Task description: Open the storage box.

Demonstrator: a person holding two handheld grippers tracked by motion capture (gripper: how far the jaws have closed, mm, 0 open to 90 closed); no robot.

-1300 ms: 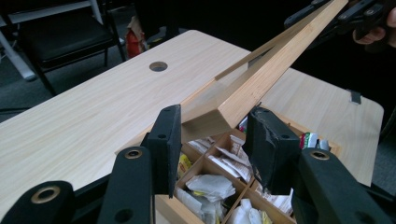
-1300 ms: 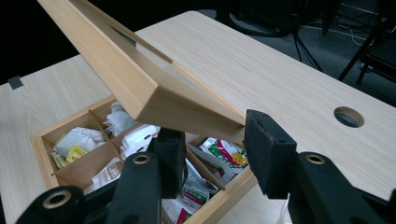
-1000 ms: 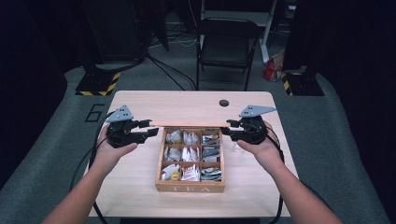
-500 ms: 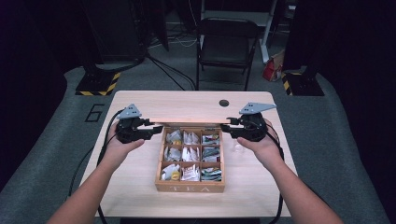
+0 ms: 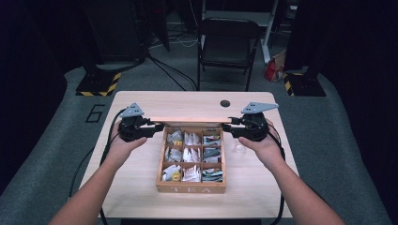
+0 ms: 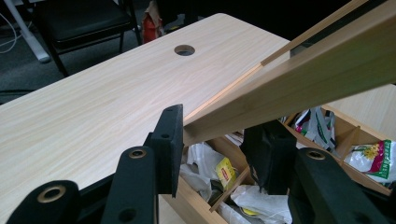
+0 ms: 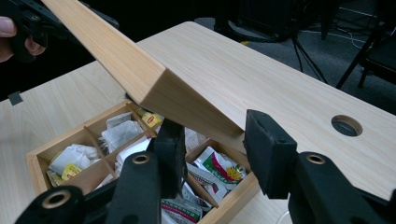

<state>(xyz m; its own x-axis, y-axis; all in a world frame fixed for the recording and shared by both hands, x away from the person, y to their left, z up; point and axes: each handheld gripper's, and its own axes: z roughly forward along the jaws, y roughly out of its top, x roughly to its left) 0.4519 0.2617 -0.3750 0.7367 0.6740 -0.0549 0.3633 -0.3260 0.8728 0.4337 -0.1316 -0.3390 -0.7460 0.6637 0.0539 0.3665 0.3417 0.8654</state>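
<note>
Left tongs [image 5: 157, 127] at the lid's [image 5: 192, 120] left end, black padded jaws straddling the pale wooden corner, closed on it as far as the left gripper view lets on. Lid held up off the box [image 5: 191, 187], a flat plank-like slab of light wood, smooth-grained, square-edged. Beneath it the open wooden tea box, split into small compartments, stuffed with crinkly paper tea bags [image 7: 122, 132] in white, yellow, green and red. Lettering "TEA" on the front wall. Right tongs [image 5: 229, 127] at the lid's right end, jaws either side of that corner, gripping it. Surface [image 5: 141, 187] pale laminate, round cable hole [image 5: 225, 103] toward the far edge.
</note>
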